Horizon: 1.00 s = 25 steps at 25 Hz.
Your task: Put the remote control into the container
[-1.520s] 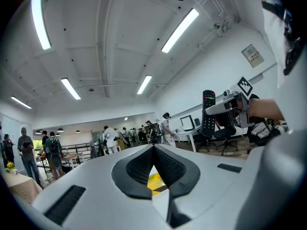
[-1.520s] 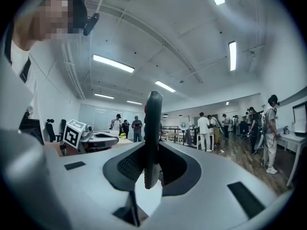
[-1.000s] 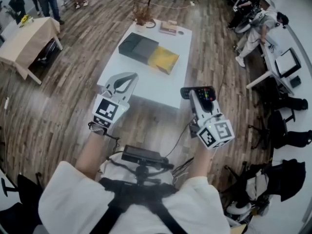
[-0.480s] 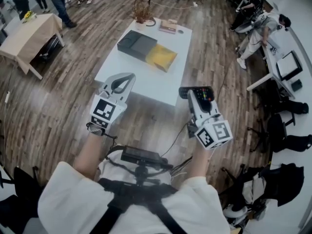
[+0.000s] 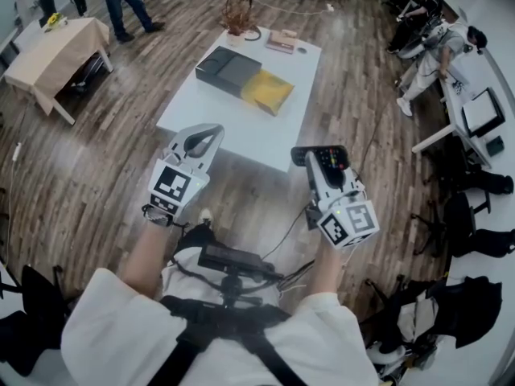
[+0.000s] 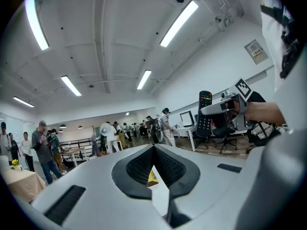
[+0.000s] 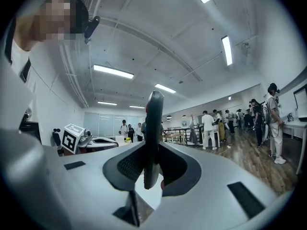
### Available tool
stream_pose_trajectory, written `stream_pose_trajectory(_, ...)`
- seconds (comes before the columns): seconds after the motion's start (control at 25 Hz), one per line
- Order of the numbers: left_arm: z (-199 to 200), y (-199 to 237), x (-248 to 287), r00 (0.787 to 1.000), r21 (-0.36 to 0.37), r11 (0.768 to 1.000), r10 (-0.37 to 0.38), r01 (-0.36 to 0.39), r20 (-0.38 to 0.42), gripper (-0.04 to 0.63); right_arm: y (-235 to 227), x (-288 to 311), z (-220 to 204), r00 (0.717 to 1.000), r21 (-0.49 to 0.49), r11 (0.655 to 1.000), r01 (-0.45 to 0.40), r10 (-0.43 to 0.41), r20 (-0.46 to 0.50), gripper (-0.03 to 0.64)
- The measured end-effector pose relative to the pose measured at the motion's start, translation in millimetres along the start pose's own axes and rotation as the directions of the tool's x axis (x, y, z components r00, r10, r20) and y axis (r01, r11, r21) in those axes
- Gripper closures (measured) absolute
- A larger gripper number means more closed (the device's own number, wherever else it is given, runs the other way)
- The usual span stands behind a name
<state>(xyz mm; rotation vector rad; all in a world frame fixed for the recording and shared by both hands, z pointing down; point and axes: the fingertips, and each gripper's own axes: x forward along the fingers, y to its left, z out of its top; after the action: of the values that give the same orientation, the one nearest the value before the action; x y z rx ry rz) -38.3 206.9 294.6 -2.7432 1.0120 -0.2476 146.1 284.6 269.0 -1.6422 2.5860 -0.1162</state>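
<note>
In the head view my right gripper [image 5: 320,156] is shut on the black remote control [image 5: 331,156], which lies crosswise between the jaws just short of the white table's [image 5: 217,119] near edge. The right gripper view shows the remote [image 7: 153,128] edge-on and upright between the pads. A dark grey box container [image 5: 229,68] sits on the far half of the table, beside a yellow flat piece [image 5: 269,93]. My left gripper [image 5: 216,129] is shut and holds nothing, its tips [image 6: 154,146] meeting. From the left gripper view, the remote [image 6: 205,111] stands in the right gripper [image 6: 225,107].
A basket [image 5: 236,10] and a small book [image 5: 282,40] lie at the table's far end. A beige-covered table [image 5: 56,47] with people near it stands at the back left. Desks, office chairs [image 5: 475,223] and a seated person [image 5: 434,39] line the right side.
Both grippers have edged forward a little with the person, the remote still in the right one. A foot now shows below the left gripper. People at the back left have walked on.
</note>
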Motion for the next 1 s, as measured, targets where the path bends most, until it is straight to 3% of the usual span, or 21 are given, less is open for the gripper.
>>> stream_pose_trajectory(0.52,-10.8,18.8,56.4,0.999,-0.012,0.999,-0.046,0.046,0.010,0.583,-29.8,33.3,-2.3,1.000,-0.006,1.000,0.011,-0.011,-0.023,0.537)
stream_pose_trajectory(1.0,-18.5,76.7,132.7,0.997,-0.021,0.998,-0.065,0.066,0.036,0.584,-71.9,109.0,2.0,1.000,-0.011,1.000,-0.016,0.016,-0.005,0.538)
